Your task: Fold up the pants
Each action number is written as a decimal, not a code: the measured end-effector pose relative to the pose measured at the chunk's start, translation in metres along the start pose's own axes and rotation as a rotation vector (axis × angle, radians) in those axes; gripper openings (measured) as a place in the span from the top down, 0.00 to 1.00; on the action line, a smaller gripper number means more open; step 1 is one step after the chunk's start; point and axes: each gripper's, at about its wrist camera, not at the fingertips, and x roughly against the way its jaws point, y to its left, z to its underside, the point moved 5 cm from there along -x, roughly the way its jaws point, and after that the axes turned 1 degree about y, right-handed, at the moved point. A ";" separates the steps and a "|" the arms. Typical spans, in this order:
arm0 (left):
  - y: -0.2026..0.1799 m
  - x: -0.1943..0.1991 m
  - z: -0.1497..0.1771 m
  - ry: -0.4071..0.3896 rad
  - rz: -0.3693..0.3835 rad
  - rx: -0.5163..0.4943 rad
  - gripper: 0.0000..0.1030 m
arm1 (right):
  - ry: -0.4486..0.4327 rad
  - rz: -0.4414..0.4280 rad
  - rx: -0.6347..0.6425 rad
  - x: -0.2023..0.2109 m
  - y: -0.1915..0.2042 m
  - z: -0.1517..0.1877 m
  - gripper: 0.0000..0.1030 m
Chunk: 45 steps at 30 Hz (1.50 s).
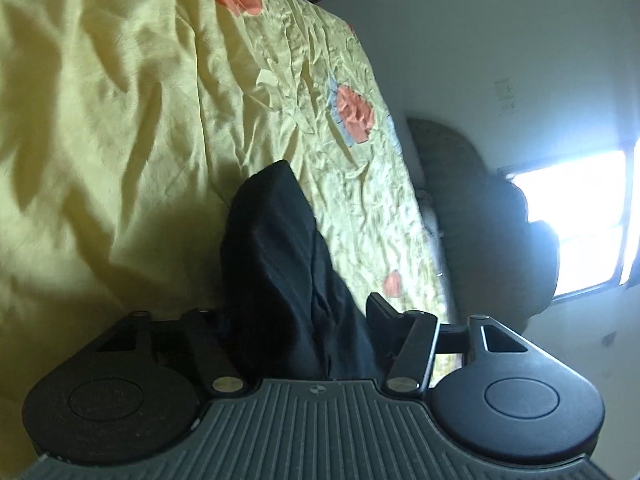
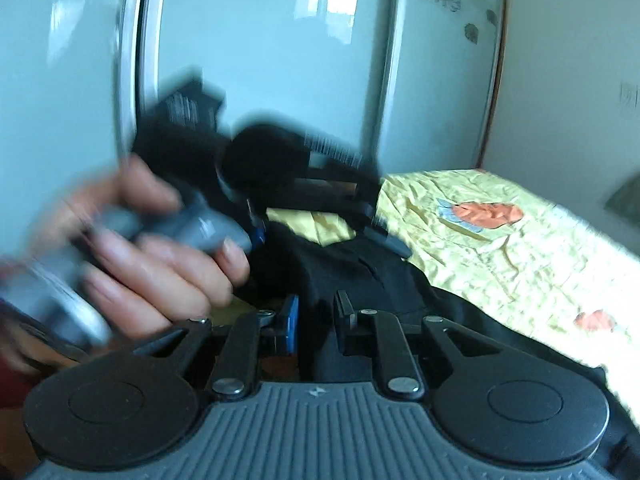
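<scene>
The black pants [image 1: 280,272] bunch up between the jaws of my left gripper [image 1: 300,312], which is shut on the cloth and holds it over the yellow bedspread [image 1: 120,120]. In the right wrist view the pants [image 2: 352,272] run from my right gripper [image 2: 316,312], whose jaws are closed on a fold of the cloth, up toward the left gripper [image 2: 280,168], blurred and held in a hand [image 2: 152,248]. The rest of the pants hangs out of sight below.
The bed with the yellow flowered spread [image 2: 520,248] fills the right of the right wrist view. A pale wardrobe with doors [image 2: 260,40] stands behind. A dark chair back [image 1: 480,216] and a bright window [image 1: 580,220] lie beyond the bed.
</scene>
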 end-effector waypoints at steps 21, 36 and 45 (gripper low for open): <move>-0.083 0.033 0.069 -0.279 -0.239 -0.552 0.80 | 0.053 0.179 -0.232 -0.015 -0.055 0.016 0.82; -0.163 0.001 0.161 -0.302 -0.161 -0.765 0.80 | -0.139 0.223 -0.377 0.063 -0.091 0.032 0.82; -0.210 -0.020 0.213 -0.288 -0.109 -0.911 0.76 | -0.240 0.282 -0.474 0.121 -0.122 0.046 0.82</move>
